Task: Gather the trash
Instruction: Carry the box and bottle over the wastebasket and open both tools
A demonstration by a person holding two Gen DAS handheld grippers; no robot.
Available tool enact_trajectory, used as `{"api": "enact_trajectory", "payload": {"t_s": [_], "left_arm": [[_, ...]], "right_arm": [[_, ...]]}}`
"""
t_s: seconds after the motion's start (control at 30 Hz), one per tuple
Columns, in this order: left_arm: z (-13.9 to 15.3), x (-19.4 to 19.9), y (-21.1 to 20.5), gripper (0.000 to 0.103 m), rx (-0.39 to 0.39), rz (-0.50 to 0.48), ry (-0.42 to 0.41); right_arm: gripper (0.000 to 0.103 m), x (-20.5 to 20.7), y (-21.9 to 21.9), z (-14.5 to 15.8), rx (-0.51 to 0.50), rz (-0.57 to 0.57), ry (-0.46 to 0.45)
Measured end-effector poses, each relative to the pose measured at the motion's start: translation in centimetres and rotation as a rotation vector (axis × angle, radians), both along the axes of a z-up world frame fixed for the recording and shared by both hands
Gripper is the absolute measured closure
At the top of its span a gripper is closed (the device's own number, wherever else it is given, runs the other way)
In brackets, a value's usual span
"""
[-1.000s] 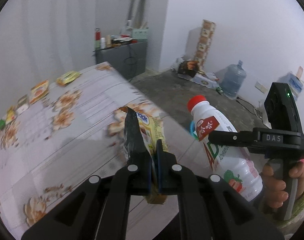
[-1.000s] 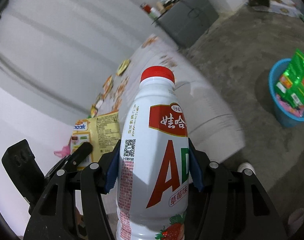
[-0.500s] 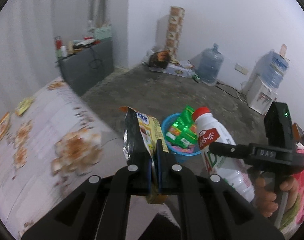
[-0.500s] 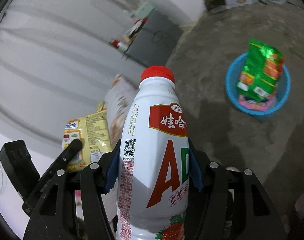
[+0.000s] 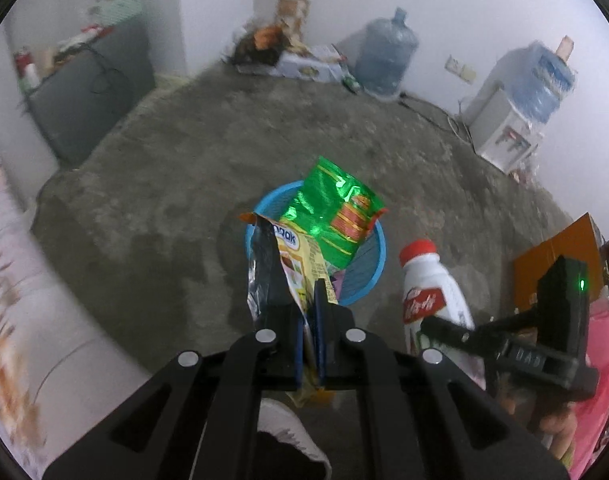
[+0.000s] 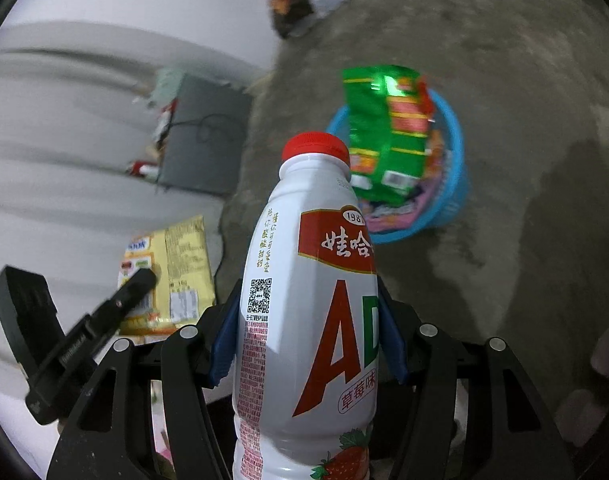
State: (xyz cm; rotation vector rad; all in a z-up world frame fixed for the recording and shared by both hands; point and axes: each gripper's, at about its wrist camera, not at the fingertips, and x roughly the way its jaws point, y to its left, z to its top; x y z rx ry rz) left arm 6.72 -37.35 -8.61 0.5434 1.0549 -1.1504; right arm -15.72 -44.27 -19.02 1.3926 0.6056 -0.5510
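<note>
Your left gripper (image 5: 309, 308) pinches a yellow snack wrapper (image 5: 292, 264) tight between its pads, held over the near rim of the blue basket (image 5: 378, 256) on the concrete floor (image 5: 164, 184). Your right gripper (image 6: 308, 320) clamps a white strawberry-milk bottle (image 6: 304, 280) with a red cap, just right of the basket. A green snack bag (image 5: 336, 210) stands up out of the basket, filling its far side. Bare floor lies all around; the flowered tablecloth's edge (image 5: 8, 280) runs along your left.

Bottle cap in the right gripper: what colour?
Red cap on the white bottle; clearest in the right wrist view.
</note>
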Motion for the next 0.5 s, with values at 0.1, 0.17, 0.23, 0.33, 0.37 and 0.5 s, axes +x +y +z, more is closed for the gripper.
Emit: {"api": "enact_trajectory", "payload": {"t_s": [0.1,0.17,0.23,0.33,0.37,0.5], "left_arm": [[-1.7,0.3,-3.6,0.098,0.021,-0.027,0.019],[-2.9,0.5,-6.1,0.098,0.036,-0.050,0.030],[-4.0,0.8,-8.2,0.094,0.041,-0.055,0.040],[-5.6,1.6,-10.8,0.058,0.022,-0.025,0.042],[-6.2,2.0,-11.5,0.045,0.011,-0.010,0.045],[-8.5,3.2,-13.0,0.038,0.043,0.057,0.047]], "right_arm": [[0.047,0.1,-1.2,-1.2,0.015,-0.026,0.020],[0.047,0.3,-2.1,-1.9,0.022,-0.043,0.035],[0.047,0.5,-3.1,-2.3,0.015,-0.055,0.043],[0.047,0.6,-4.3,-3.0,0.017,-0.068,0.063],[0.047,0.6,-4.5,-3.1,0.016,-0.070,0.068],[0.047,0.5,-4.8,-3.7,0.018,-0.068,0.094]]}}
